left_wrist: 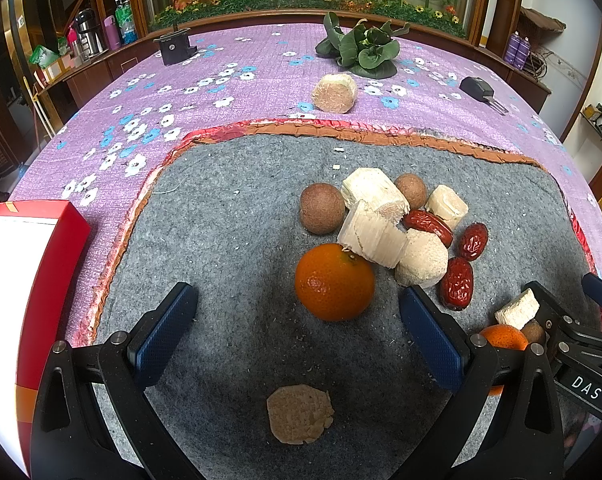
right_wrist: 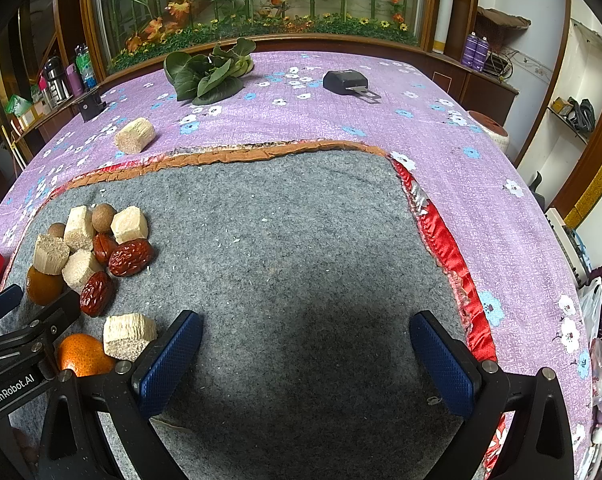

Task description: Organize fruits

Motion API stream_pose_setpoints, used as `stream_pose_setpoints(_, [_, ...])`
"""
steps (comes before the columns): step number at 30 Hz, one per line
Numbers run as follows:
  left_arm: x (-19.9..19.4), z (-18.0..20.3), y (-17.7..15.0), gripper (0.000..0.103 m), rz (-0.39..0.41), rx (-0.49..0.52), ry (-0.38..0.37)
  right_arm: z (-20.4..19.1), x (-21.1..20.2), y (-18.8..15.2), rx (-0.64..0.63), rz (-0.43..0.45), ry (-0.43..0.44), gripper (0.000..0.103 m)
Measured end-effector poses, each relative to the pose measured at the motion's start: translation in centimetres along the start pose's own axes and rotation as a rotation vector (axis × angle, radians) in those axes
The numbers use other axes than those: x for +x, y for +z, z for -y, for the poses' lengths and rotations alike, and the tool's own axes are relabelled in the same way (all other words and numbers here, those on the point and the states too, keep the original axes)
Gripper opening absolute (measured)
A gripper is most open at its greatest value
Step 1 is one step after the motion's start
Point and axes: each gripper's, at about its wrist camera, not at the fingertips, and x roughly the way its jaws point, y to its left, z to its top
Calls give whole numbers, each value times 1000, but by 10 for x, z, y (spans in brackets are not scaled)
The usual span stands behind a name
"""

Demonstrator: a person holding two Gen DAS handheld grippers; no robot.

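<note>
Sugarcane slice nearest, two oranges – three dates.

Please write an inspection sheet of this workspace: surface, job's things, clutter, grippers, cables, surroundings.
Surface: grey felt mat on purple flowered tablecloth.
Job's things: piled orange tangerine, wrinkled red dates, pale sugarcane chunks, brown round longans.
Clutter: green leafy vegetable, black seat-belt buckle, red box.
Grippers: left gripper open, empty; right gripper open, empty.
Cables: nothing seen.
Surroundings: glass case of artificial flowers.

fruit pile on mat | box left | greens behind
</note>
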Motion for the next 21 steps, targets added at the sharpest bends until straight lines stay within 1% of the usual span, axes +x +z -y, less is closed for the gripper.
stream_pose_setpoints(4, [0, -1, 0, 103, -1, -1, -1, 0, -1, 0, 0, 0, 0, 103])
stream_pose_setpoints(7, [-4, -2, -2, 103, -34, 60, -32, -1, -2, 1, -3, -2, -4, 103])
stream_pose_setpoints(8, [-7, -5, -3, 103, -45, 74, -25, -1, -1, 0, -6, -5, 4, 103])
stream_pose_setpoints(9, [-12, -9, -5, 103, -44, 81, 5, 1, -2, 0, -12, -9, 19, 103])
stream_pose_setpoints(12, [-43, -22, -21, 103, 38, 129, 73, 7, -11, -4, -33, -5, 117, 103])
stream_pose_setpoints(15, [-75, -34, -40, 103, 121, 190, 133, 18, -29, -12, -20, 23, 242, 103])
stream_pose_setpoints(16, [-82, -39, -44, 103, 135, 199, 153, 18, -37, -16, -26, 36, 294, 103])
stream_pose_setpoints(17, [-90, -43, -48, 103, 153, 203, 170, 15, -44, -19, -36, 45, 327, 103])
stream_pose_setpoints(19, [-97, -48, -49, 103, 172, 207, 163, -1, -56, -26, -90, 39, 388, 103])
stream_pose_setpoints(20, [-98, -49, -47, 103, 169, 213, 151, -8, -59, -28, -110, 32, 398, 101])
stream_pose_setpoints(21, [-96, -51, -44, 103, 165, 219, 156, -19, -61, -31, -130, 20, 409, 98])
